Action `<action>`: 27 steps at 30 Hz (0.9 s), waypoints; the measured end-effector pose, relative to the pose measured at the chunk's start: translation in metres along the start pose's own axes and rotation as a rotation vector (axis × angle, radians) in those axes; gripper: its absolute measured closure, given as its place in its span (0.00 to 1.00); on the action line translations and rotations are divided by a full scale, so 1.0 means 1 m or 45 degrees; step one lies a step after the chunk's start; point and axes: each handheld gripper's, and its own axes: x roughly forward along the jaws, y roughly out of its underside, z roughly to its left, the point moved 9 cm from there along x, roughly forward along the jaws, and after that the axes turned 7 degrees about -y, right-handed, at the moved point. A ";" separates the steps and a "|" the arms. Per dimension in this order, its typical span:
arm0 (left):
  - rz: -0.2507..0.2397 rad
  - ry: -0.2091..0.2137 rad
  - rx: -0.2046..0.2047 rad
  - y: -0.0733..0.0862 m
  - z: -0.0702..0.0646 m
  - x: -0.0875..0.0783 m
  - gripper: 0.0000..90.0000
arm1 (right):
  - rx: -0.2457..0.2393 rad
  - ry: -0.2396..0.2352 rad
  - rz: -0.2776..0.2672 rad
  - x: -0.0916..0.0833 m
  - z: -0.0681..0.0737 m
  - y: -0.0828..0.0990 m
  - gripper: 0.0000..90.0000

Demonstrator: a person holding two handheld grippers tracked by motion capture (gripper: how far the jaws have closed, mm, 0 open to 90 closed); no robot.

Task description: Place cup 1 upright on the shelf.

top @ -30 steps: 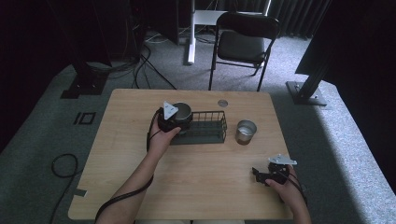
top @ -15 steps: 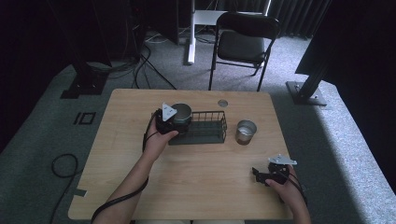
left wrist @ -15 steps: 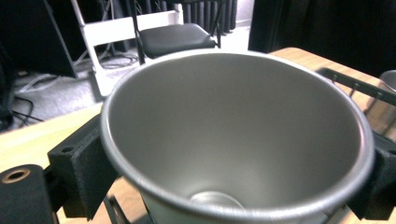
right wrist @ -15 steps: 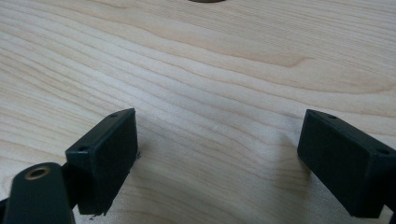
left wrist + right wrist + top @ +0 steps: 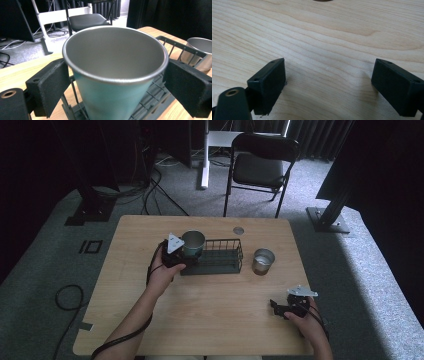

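**Cup held at the end of the wire rack**

Teal cup (image 5: pixel 112 75) with a bare metal inside stands between the two black pads of the left gripper (image 5: pixel 115 82), and both pads press against its wall just under the rim, so this gripper is clenched on the cup. The left gripper view shows what the high view does not: the cup is empty, and below it run the thin bars of the black wire rack (image 5: pixel 160 90). In the high view the cup (image 5: pixel 193 243) sits at the left end of the rack (image 5: pixel 220 257), with the left gripper (image 5: pixel 176 252) beside it. A second metal cup (image 5: pixel 263 260) stands on the wooden table (image 5: pixel 210 320) just right of the rack, apart from it.

The right gripper (image 5: pixel 278 307) rests low near the table's front right corner, well apart from the rack. In its own view the jaws stand wide apart over bare wood grain, grasping nothing.

No brand, label or writing can be read on any object.
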 end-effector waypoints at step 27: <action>-0.003 -0.002 0.020 0.016 0.011 -0.040 0.09 | 0.000 0.000 0.000 0.000 0.000 0.000 0.13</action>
